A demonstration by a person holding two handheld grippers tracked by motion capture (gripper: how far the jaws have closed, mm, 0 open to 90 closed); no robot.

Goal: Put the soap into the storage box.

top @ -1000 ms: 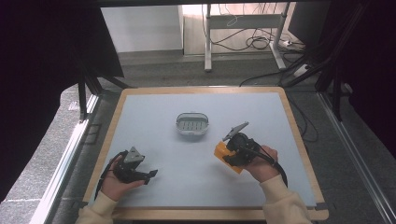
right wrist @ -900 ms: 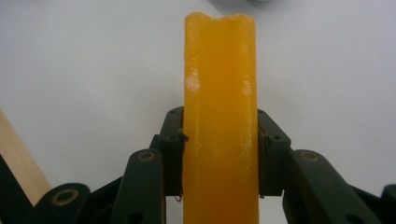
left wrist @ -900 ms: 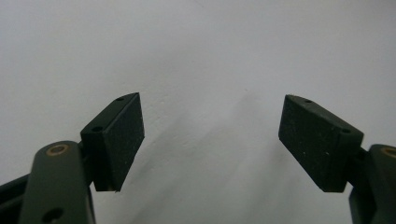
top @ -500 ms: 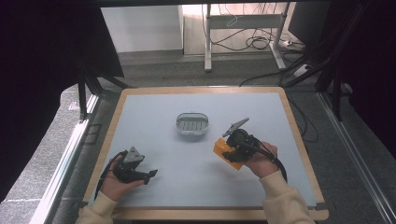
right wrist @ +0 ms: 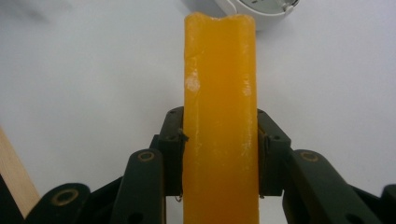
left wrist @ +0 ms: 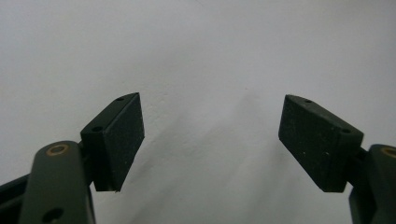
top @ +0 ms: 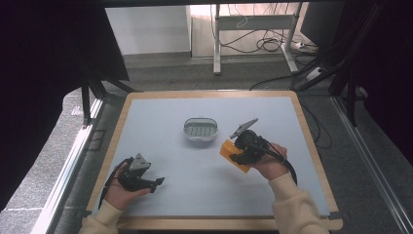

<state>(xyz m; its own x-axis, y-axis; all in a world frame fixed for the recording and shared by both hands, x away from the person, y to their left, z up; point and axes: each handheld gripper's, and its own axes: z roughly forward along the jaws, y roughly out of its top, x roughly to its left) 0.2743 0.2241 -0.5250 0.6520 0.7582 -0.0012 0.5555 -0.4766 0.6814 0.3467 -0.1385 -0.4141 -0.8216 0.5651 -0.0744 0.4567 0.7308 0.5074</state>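
Right gripper view shows us our right gripper (right wrist: 219,158) clamped on an orange block (right wrist: 219,116); our left gripper (left wrist: 212,135) gapes wide, holding nothing.

Orange soap bar (right wrist: 219,121) clamped edge-on, near the white slotted dish (top: 200,129).

- A pale blue-grey table (top: 160,122) with a light wooden rim stands on grey carpeted floor (top: 58,165).
- Beyond it, a white wall panel (top: 146,29) and metal desk legs (top: 216,39) over tangled cables (top: 263,44).
- Black curtains (top: 44,73) hang on both sides.
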